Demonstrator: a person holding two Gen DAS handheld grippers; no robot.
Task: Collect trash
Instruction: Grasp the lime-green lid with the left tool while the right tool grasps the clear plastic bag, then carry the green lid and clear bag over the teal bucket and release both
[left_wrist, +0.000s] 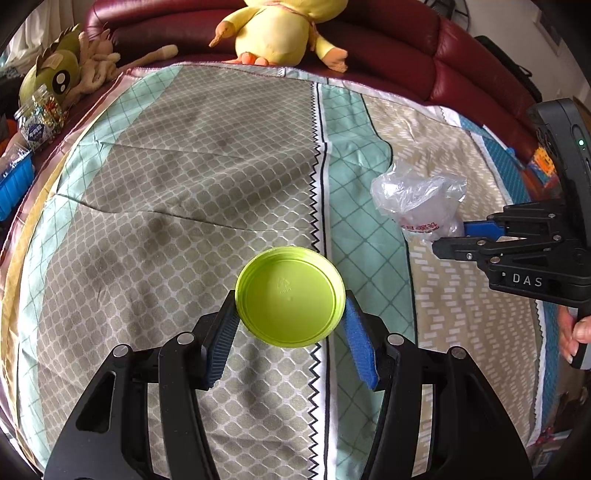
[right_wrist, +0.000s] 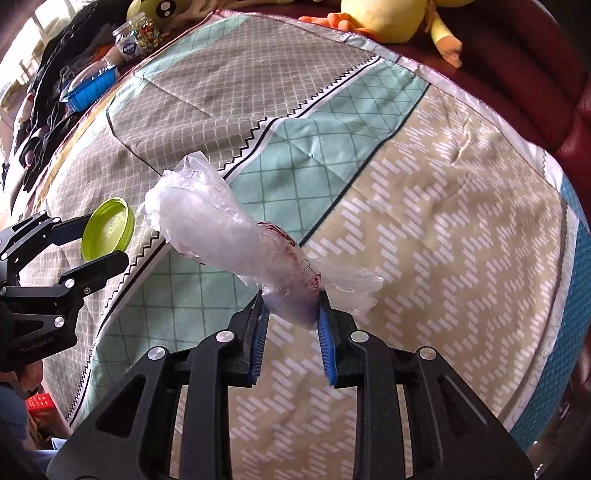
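Note:
A lime-green plastic lid (left_wrist: 290, 295) sits between the blue pads of my left gripper (left_wrist: 291, 314), which is shut on it and holds it above the patterned cloth (left_wrist: 207, 155). The lid (right_wrist: 108, 228) and left gripper (right_wrist: 99, 240) also show at the left of the right wrist view. A crumpled clear plastic bag (right_wrist: 229, 236) with red print is pinched at one end by my right gripper (right_wrist: 290, 314), whose pads press on it. From the left wrist view, the bag (left_wrist: 417, 203) hangs from the right gripper (left_wrist: 454, 236) at the right.
A yellow plush duck (left_wrist: 280, 29) sits on the dark red sofa (left_wrist: 454, 55) at the back. A green plush toy (left_wrist: 55, 74), a jar of coloured clips (left_wrist: 38, 122) and a blue tray (left_wrist: 14, 184) lie at the cloth's left edge.

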